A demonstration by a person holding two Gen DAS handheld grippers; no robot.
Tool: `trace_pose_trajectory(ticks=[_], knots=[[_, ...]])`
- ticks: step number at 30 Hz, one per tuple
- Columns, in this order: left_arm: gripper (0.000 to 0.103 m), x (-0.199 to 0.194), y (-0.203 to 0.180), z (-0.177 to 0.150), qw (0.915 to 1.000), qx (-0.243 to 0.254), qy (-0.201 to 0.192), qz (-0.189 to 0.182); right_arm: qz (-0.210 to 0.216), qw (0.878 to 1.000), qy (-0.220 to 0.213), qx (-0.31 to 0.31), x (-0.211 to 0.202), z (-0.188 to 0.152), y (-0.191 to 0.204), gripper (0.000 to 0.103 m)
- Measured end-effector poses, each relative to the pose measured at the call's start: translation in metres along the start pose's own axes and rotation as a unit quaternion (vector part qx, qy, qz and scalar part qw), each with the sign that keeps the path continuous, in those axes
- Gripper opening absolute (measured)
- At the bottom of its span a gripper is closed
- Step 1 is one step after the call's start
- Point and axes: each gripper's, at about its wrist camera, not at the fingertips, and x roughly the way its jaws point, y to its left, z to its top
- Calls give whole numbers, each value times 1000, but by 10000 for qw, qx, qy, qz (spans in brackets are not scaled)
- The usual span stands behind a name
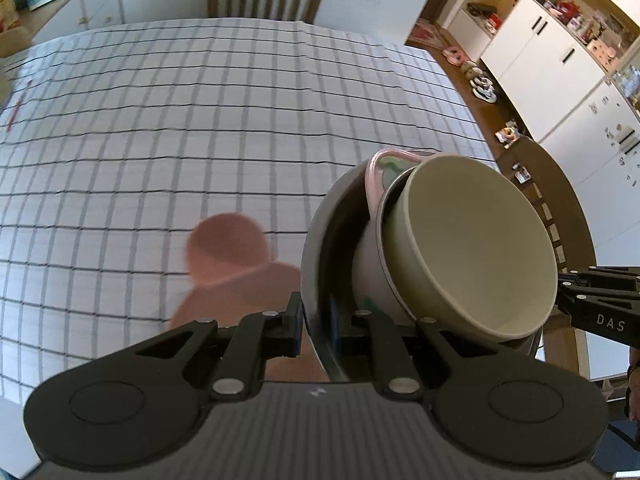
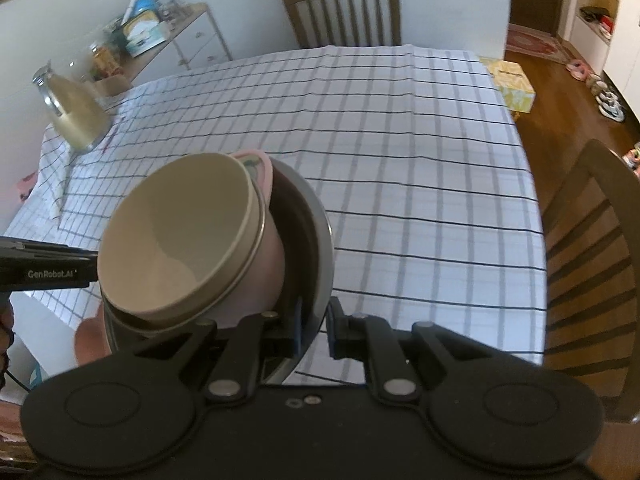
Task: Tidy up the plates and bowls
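Three pieces look nested already: a cream bowl [image 1: 472,240] sits inside a pink bowl [image 1: 374,184], and both sit in a dark grey plate [image 1: 320,240]. So the stacking part seems mostly done, going by how things lie.

Both grippers are pinched nearly closed on the grey plate's rim, one on each side. In the left wrist view the left gripper [image 1: 316,320] clamps the rim at about 6 o'clock, with the stack leaning off toward 3 o'clock. In the right wrist view the right gripper [image 2: 314,324] bites the opposite edge, also near 6 o'clock, with the bowls tipping toward 9 o'clock. Each view catches the other gripper poking in from the side.

The whole stack looks to be off the checked tablecloth [image 1: 200,120] and tilted, so I'd guess this is the carry stage. A reddish-brown shape [image 1: 228,256] lies on the cloth at roughly 7 o'clock from the stack in the left view; it's blurry, could be another plate, can't tell.

What's left, I reckon: get the stack set down wherever it belongs, and maybe deal with that reddish thing. Elsewhere the cloth shows only a glass jar [image 2: 74,116] at 10 o'clock and a yellow box [image 2: 512,84] at 2 o'clock in the right view.
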Motion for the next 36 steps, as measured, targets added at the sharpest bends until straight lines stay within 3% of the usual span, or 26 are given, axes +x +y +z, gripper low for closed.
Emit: trace_pose_trajectory(ticks=[17,36], knots=[[12,-20,96,-42,9995,-242,60,188,186,9993,272,-197,37,-17,94,13],[12,-6,109,-58,9995,-119,142,254,50,9987,469,-214,66,-33,112,13]])
